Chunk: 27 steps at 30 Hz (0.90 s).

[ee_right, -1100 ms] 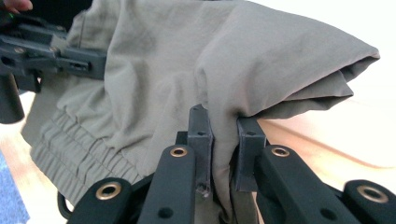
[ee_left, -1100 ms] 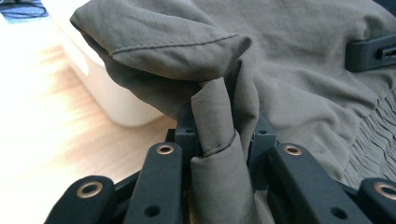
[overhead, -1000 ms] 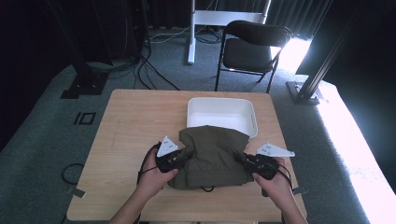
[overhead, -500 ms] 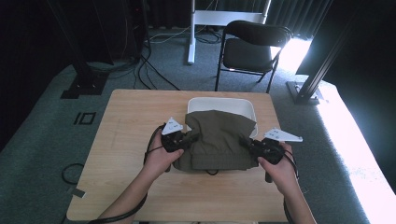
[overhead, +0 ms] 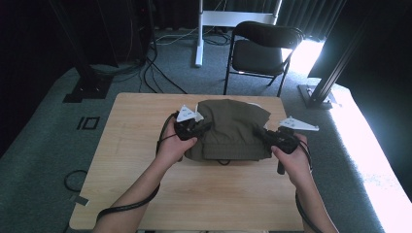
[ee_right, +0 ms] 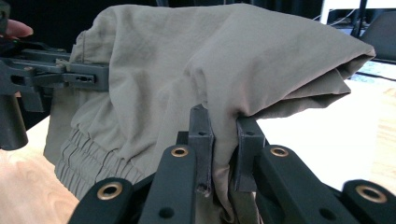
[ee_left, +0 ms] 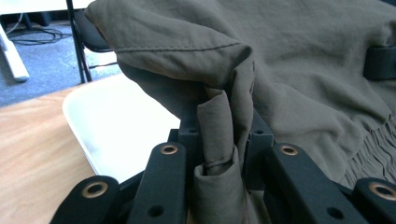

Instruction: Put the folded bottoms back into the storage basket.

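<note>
Both grippers, left (overhead: 197, 127) and right (overhead: 268, 136), clench opposite edges of the folded olive garment (overhead: 228, 128). It hangs over the white bin (ee_left: 126, 128), probably to drop in.

— What stands past the wooden table (overhead: 126, 160)?
— A black folding chair (overhead: 265, 48) at one o'clock, on grey carpet (overhead: 43, 145).
— And at eleven?
— Black cables (overhead: 163, 80) trail by a white post (overhead: 198, 34); a dark stand base (overhead: 85, 90) sits at ten.

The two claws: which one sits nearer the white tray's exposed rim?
The left claw. The white tray shows uncovered right beside it, while the right claw grips the olive garment on the far side.
</note>
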### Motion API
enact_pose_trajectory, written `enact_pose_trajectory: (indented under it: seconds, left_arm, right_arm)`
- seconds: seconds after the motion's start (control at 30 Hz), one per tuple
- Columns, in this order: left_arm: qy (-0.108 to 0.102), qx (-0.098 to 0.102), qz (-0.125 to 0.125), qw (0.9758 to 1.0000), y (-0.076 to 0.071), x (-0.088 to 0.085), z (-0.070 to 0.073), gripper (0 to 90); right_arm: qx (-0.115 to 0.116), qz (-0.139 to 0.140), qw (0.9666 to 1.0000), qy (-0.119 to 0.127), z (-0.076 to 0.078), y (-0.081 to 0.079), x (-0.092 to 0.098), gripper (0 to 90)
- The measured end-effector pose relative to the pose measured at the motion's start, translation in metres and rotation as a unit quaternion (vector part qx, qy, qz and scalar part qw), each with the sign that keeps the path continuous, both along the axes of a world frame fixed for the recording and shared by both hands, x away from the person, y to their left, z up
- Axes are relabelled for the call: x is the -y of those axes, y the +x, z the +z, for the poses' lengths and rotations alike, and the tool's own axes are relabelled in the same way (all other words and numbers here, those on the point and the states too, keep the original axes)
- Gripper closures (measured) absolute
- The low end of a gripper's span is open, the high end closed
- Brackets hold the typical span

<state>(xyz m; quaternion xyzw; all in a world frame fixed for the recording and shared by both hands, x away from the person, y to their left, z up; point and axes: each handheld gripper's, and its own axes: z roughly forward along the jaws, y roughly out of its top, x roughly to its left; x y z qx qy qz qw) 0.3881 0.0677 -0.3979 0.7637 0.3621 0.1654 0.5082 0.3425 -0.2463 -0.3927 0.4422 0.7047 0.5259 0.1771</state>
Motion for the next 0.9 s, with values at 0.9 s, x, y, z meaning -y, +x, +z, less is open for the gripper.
enact_pose_trajectory:
  seconds: [0.9]
  left_arm:
    - [0.017,-0.020,0.025,0.9993,0.089,0.030,-0.011,77.5]
  right_arm:
    - [-0.030,-0.063,0.9975,-0.010,-0.011,0.090,0.011,81.0]
